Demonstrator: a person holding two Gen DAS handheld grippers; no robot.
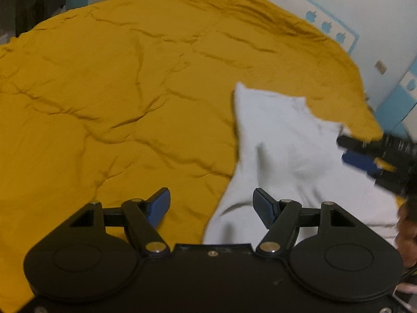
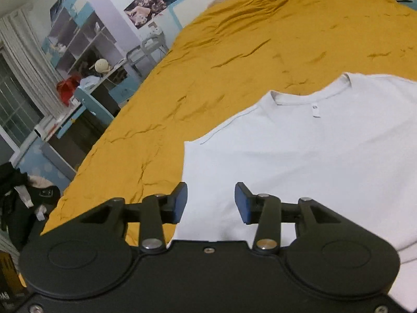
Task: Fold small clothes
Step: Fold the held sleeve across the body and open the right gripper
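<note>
A white T-shirt (image 2: 312,156) lies on a mustard-yellow bedspread (image 2: 234,52), its neckline and label facing up; one side looks folded in to a straight edge. My right gripper (image 2: 211,202) hovers open over that edge near the shirt's lower part, with nothing between its blue pads. In the left wrist view the shirt (image 1: 286,151) is rumpled, with a raised fold. My left gripper (image 1: 211,203) is open above the shirt's near edge, holding nothing. The right gripper (image 1: 350,151) shows blurred at the far right, by the shirt's corner.
The bedspread (image 1: 117,91) stretches wide and wrinkled to the left and far side. A white and blue wall (image 1: 378,26) borders the bed. A desk with a red bag (image 2: 66,88), shelves and dark clothes (image 2: 23,195) stand beside the bed. A hand (image 1: 406,224) shows at the edge.
</note>
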